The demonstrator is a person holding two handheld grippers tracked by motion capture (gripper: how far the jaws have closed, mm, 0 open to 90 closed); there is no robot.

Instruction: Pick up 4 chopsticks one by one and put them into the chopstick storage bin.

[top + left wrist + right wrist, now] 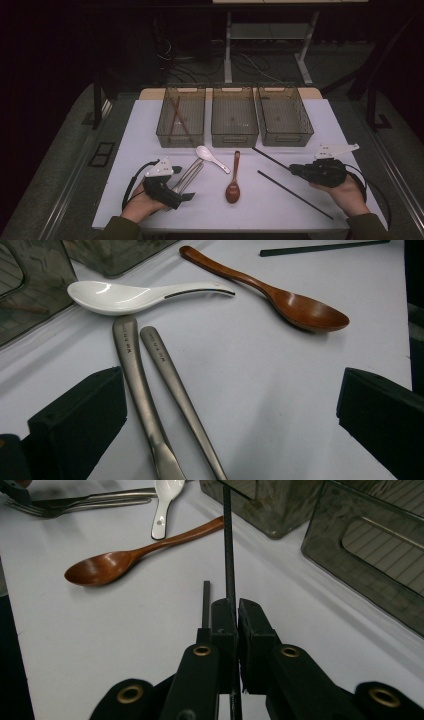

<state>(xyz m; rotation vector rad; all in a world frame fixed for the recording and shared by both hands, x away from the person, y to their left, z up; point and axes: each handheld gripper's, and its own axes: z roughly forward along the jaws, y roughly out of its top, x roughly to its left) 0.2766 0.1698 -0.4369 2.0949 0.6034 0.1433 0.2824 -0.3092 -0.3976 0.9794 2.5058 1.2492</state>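
Note:
My right gripper (293, 169) (235, 611) is shut on one end of a thin black chopstick (270, 157) (227, 540), which points toward the bins, its far end over the table. A second black chopstick (295, 195) (206, 605) lies on the white table just below it. My left gripper (182, 184) (230, 390) stands open at the front left. Two metal cutlery handles (190, 175) (137, 375) lie between its jaws, nearer the left one, untouched. A white ceramic spoon (211, 157) (125, 296) and a brown wooden spoon (234, 186) (300, 307) lie mid-table.
Three clear grey bins stand in a row at the back: the left bin (180, 142) holds brown chopsticks (176, 117), while the middle bin (234, 141) and right bin (287, 141) look empty. Dark floor and table legs lie beyond the table's far edge.

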